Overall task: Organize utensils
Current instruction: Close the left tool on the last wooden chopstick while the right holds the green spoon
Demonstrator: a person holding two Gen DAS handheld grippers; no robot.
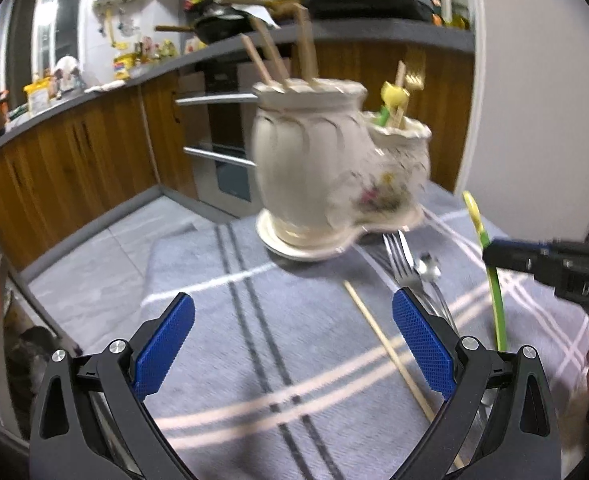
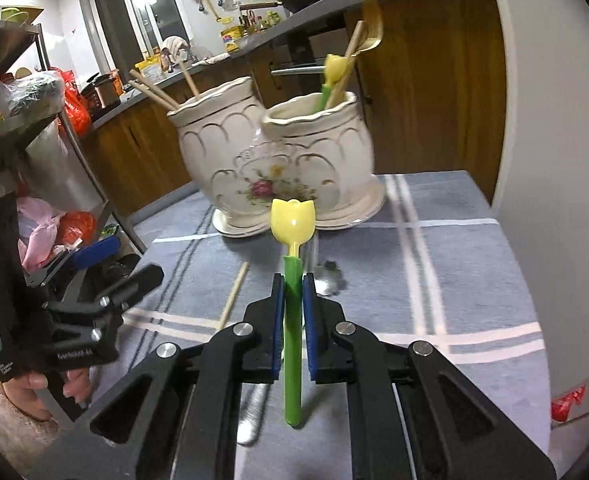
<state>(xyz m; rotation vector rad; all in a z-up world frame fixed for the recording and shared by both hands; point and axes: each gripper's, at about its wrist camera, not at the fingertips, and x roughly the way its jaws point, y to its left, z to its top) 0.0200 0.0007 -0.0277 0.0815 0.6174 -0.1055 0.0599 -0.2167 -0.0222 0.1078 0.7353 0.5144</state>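
Blue-padded and spread wide, the jaws of the left gripper [image 1: 292,344] are held empty above the grey striped cloth [image 1: 254,320] that covers the counter. Just right of them on the cloth a pale wooden chopstick [image 1: 386,348] is seen lying on a slant, and beyond it a steel fork [image 1: 400,262] and a steel spoon [image 1: 428,270] lie beside each other, near the foot of the holder.

Farther on, the cream ceramic two-pot utensil holder [image 2: 278,168] is set on its saucer; wooden chopsticks [image 2: 154,92] are stood in its left pot, and a second tulip spoon and a gold utensil in its right pot [image 2: 314,128].

To the right, the green-stemmed yellow tulip-shaped spoon [image 2: 293,280] is pinched by its stem in the narrow jaws of the right gripper [image 2: 293,280]. Its long axis is held in line with the jaws, bowl forward and pointed toward the holder, which lies straight ahead and higher in the view. The right pot's mouth is judged the nearer target, so the spoon would probably have to be raised and tipped stem-down before it is lowered in.
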